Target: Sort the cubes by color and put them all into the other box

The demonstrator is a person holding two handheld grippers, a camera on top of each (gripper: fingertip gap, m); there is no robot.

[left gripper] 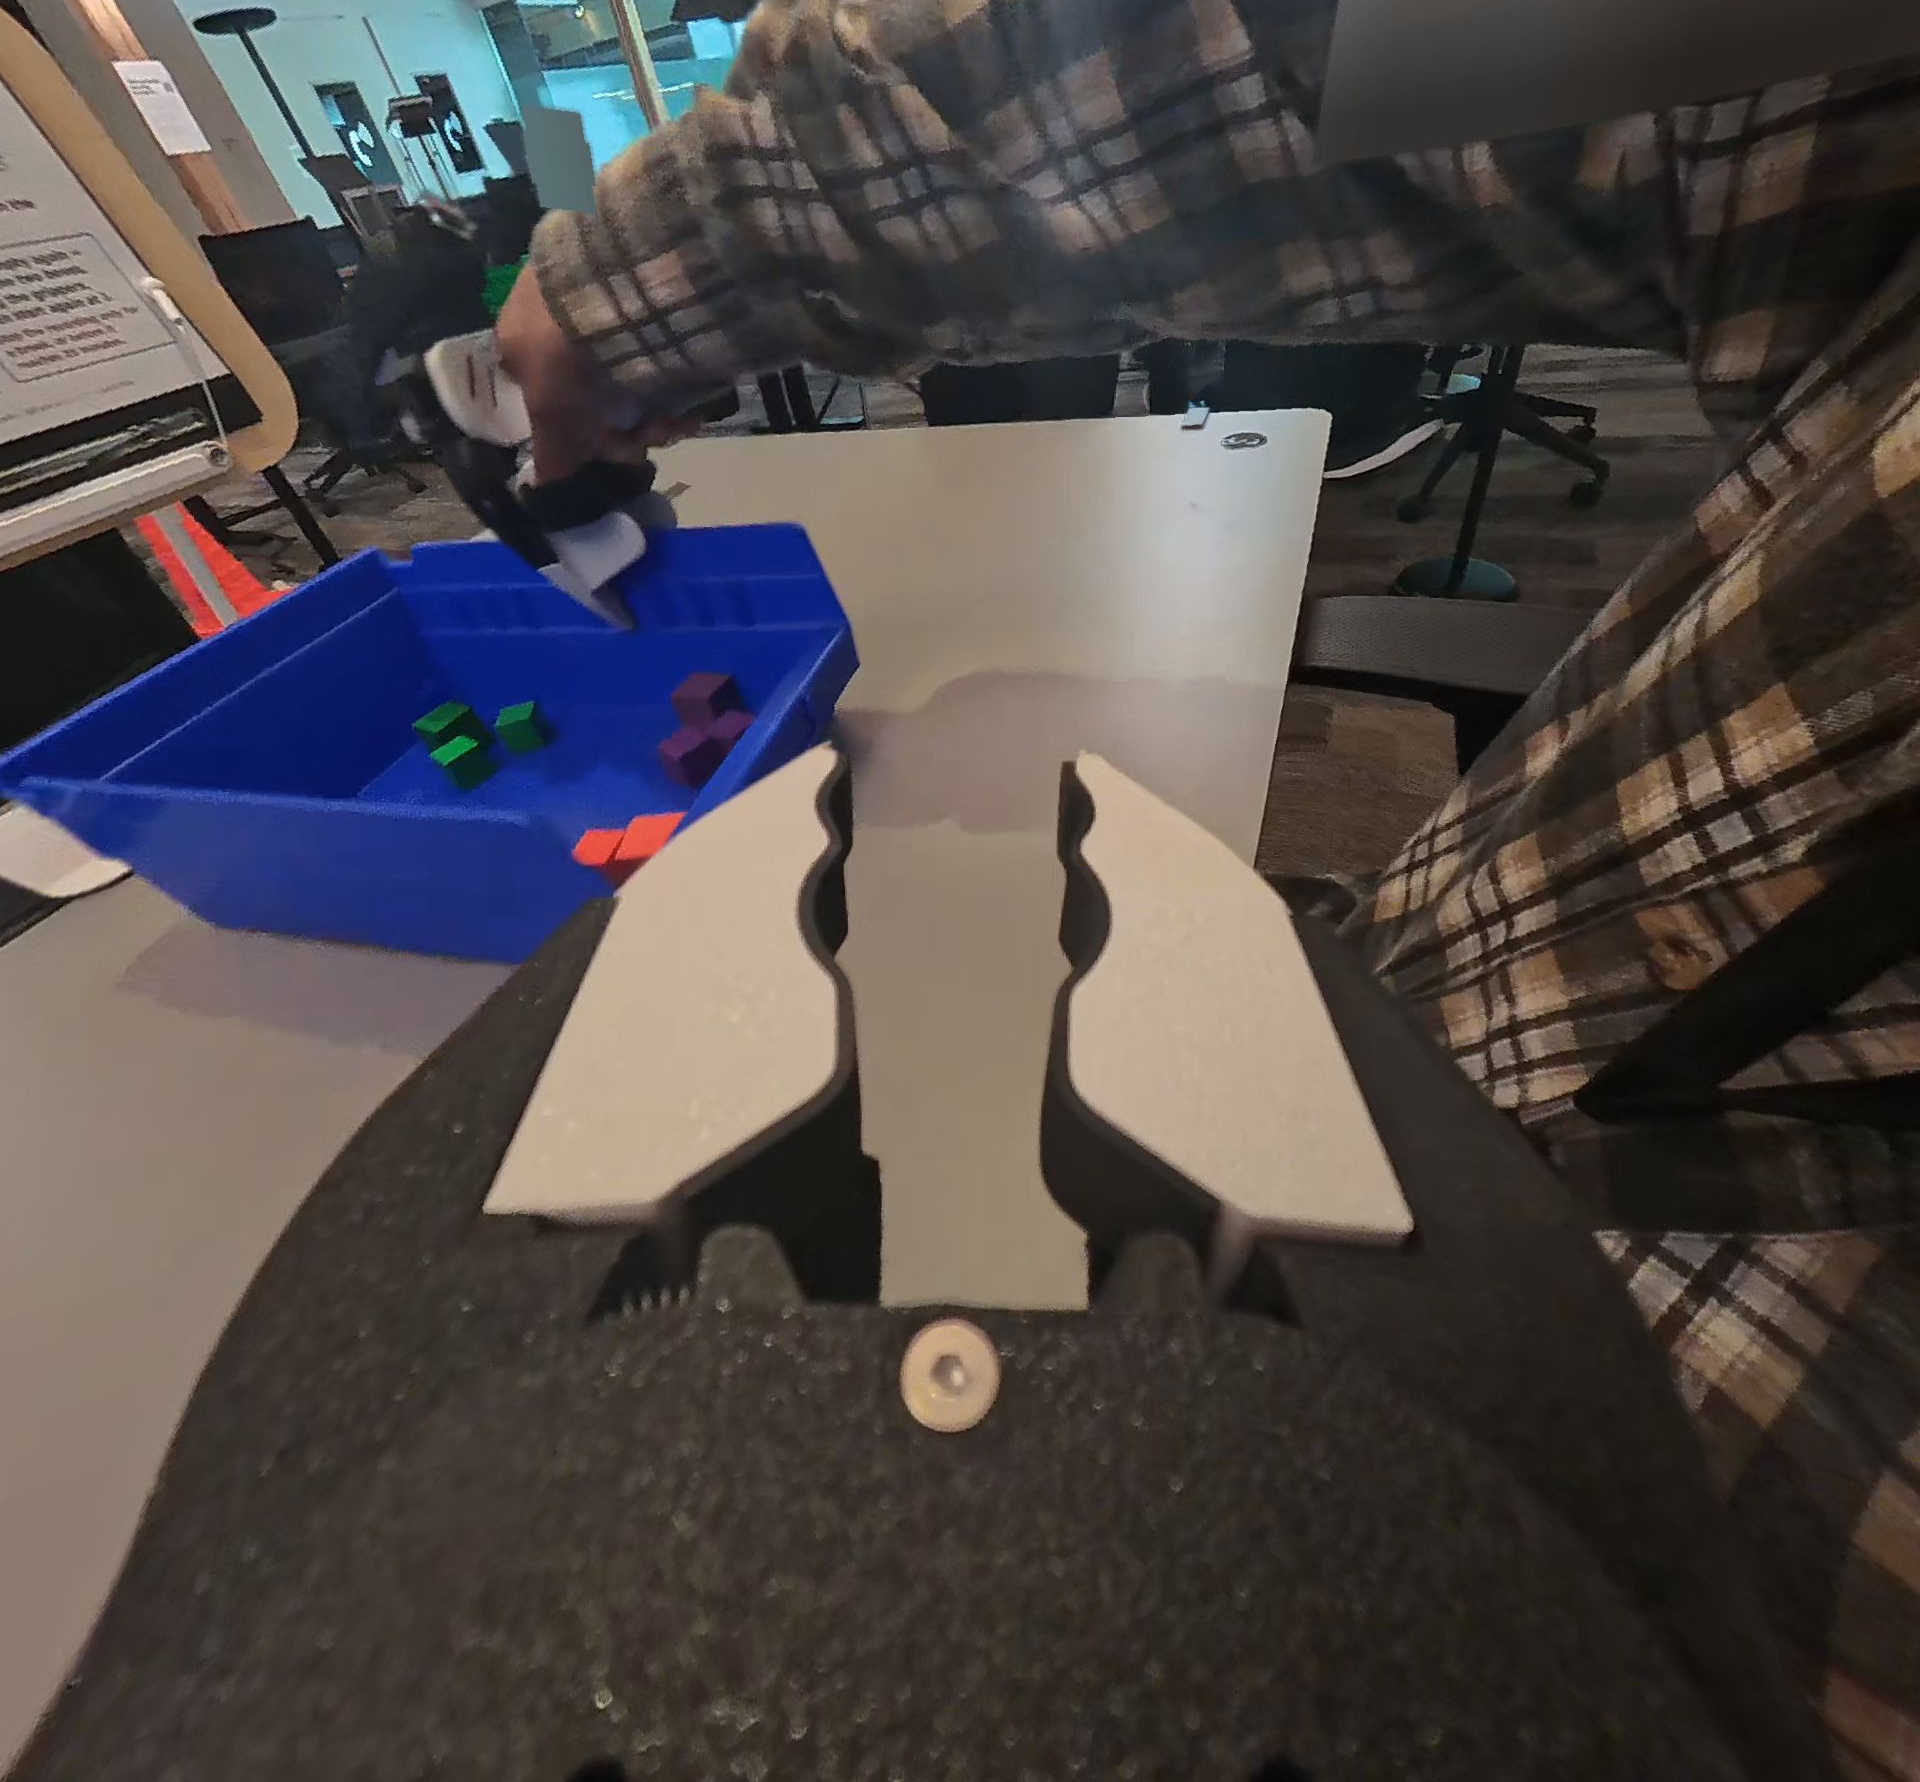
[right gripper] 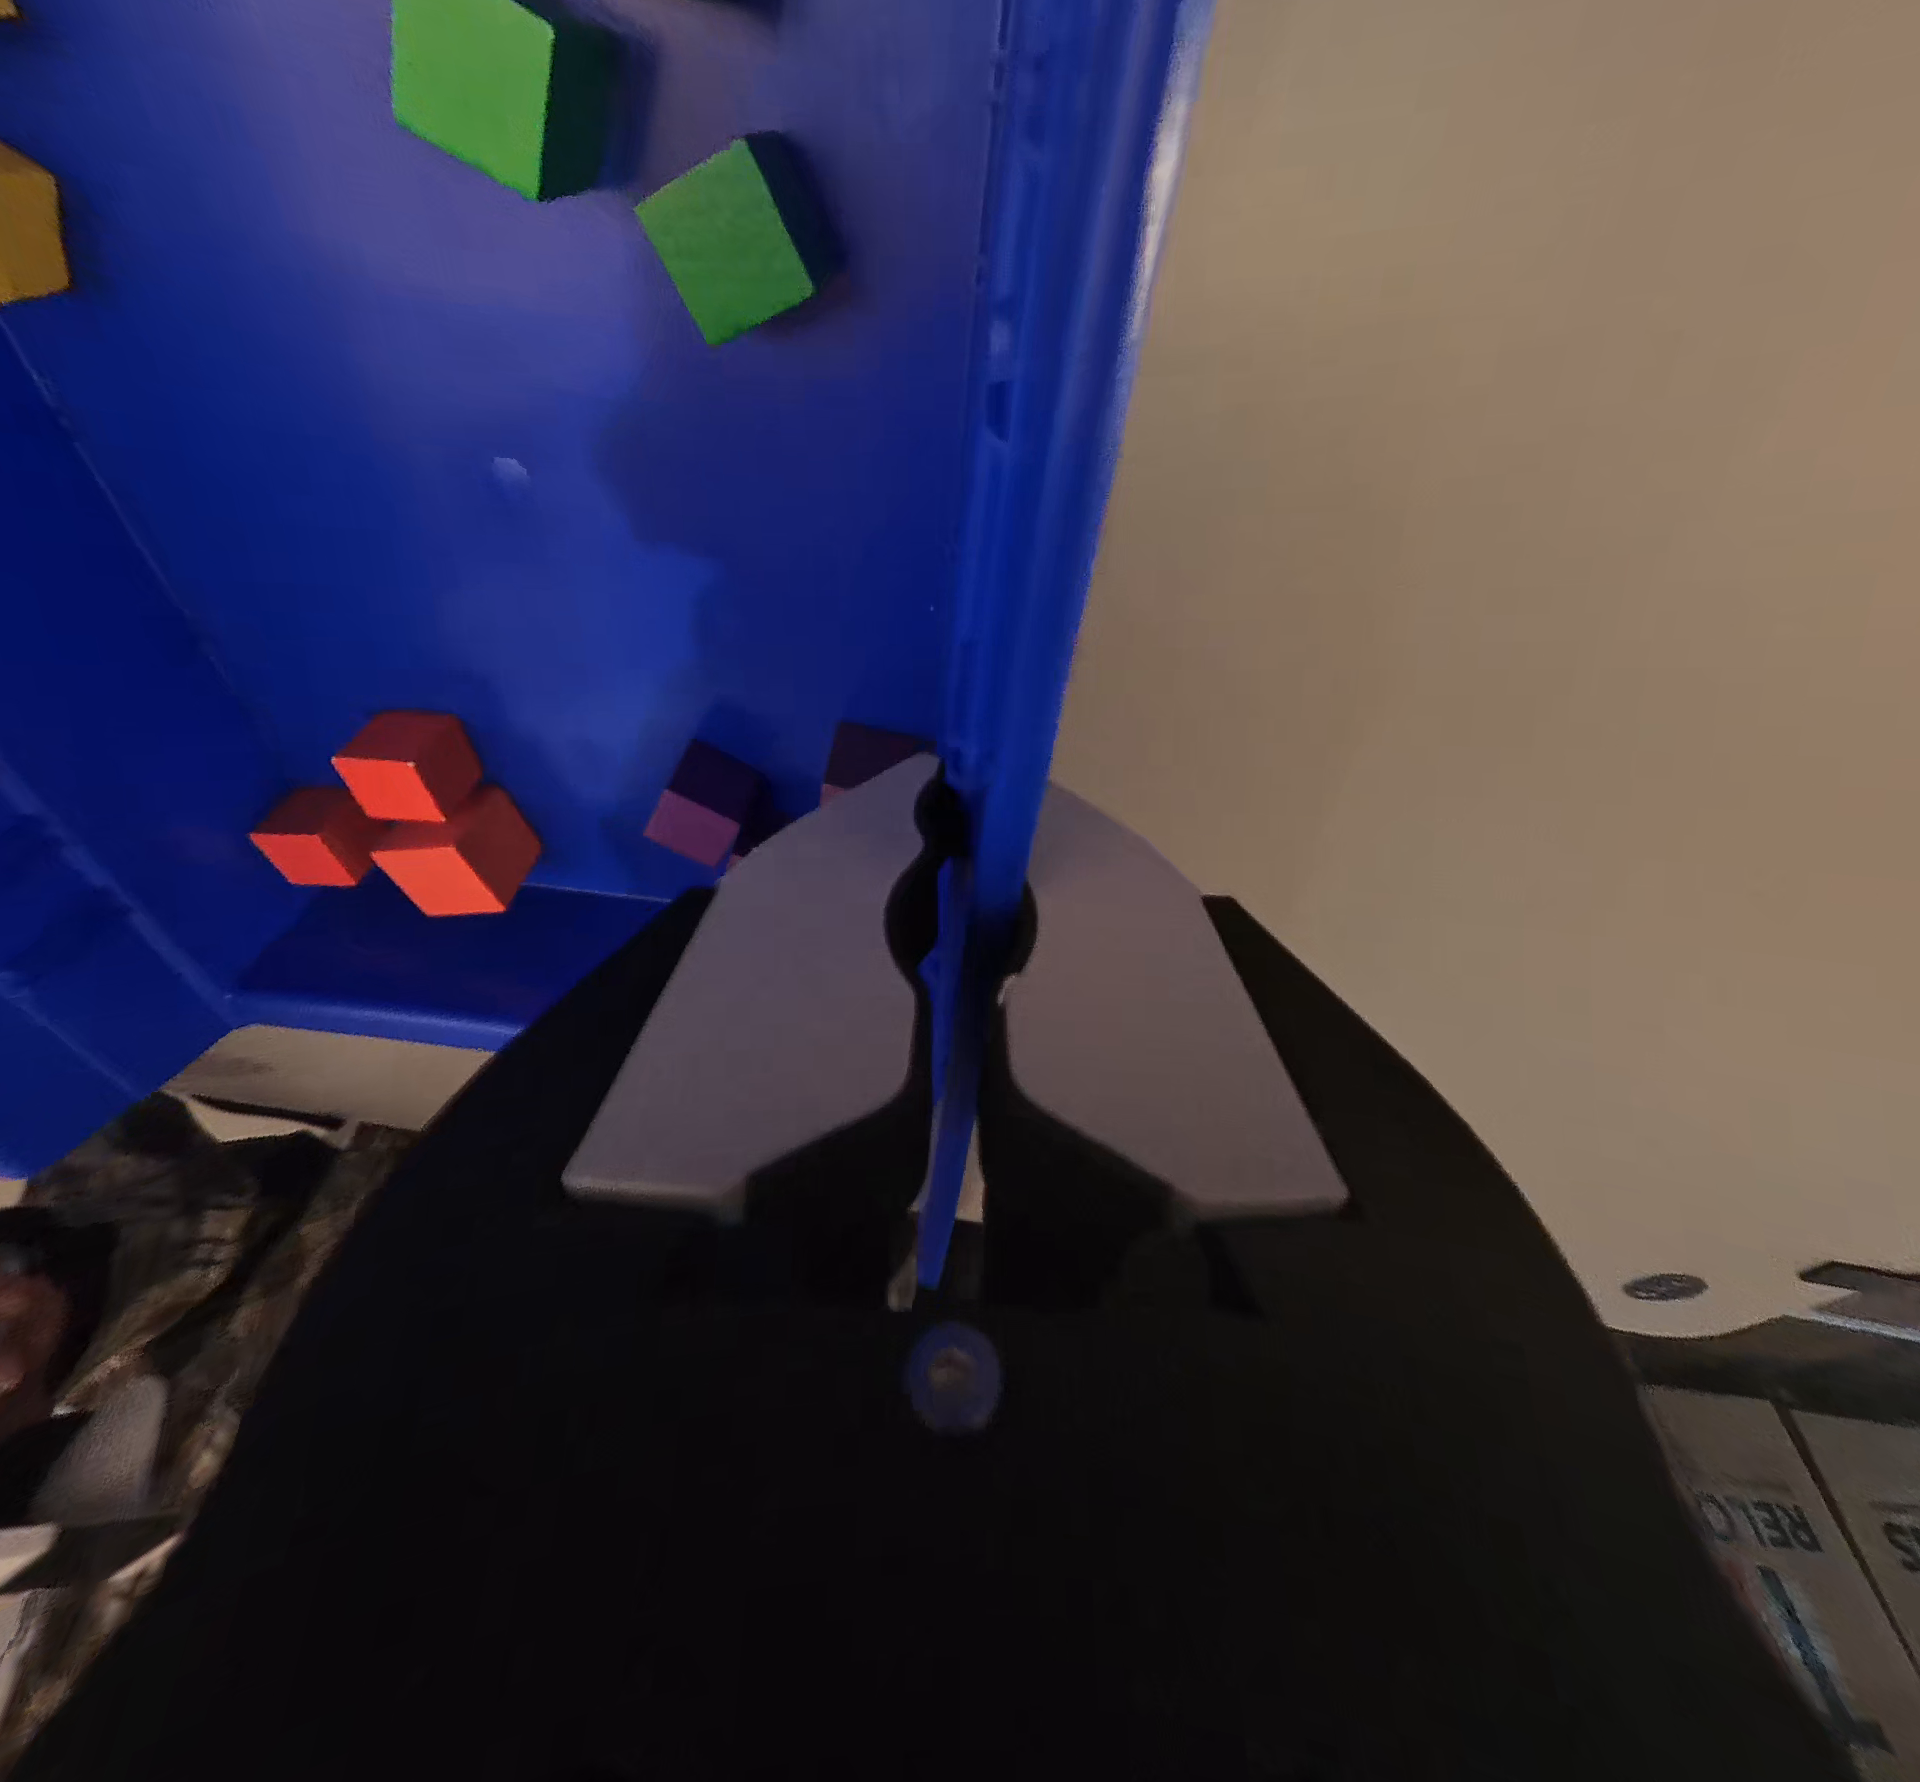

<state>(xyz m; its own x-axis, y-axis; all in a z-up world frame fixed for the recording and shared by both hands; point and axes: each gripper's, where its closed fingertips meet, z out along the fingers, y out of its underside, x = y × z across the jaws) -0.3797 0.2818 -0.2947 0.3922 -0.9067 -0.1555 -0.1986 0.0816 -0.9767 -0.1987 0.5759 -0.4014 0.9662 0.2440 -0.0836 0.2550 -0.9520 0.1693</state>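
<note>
The right gripper (right gripper: 961,911) has its jaws pinching the thin side wall of the blue box (left gripper: 312,859), which stands near the far left corner of the counter (left gripper: 1039,569) with the green cubes (left gripper: 478,735), the purple cubes (left gripper: 701,724) and the red cubes (right gripper: 400,813) lying inside in separate colour groups. The left gripper (left gripper: 951,797) waits with its jaws spread and empty over the bare counter, well apart from the box. To move the box well, I think the pinch must stay firm and the box level and slow — a tilt would let the groups slide together.
</note>
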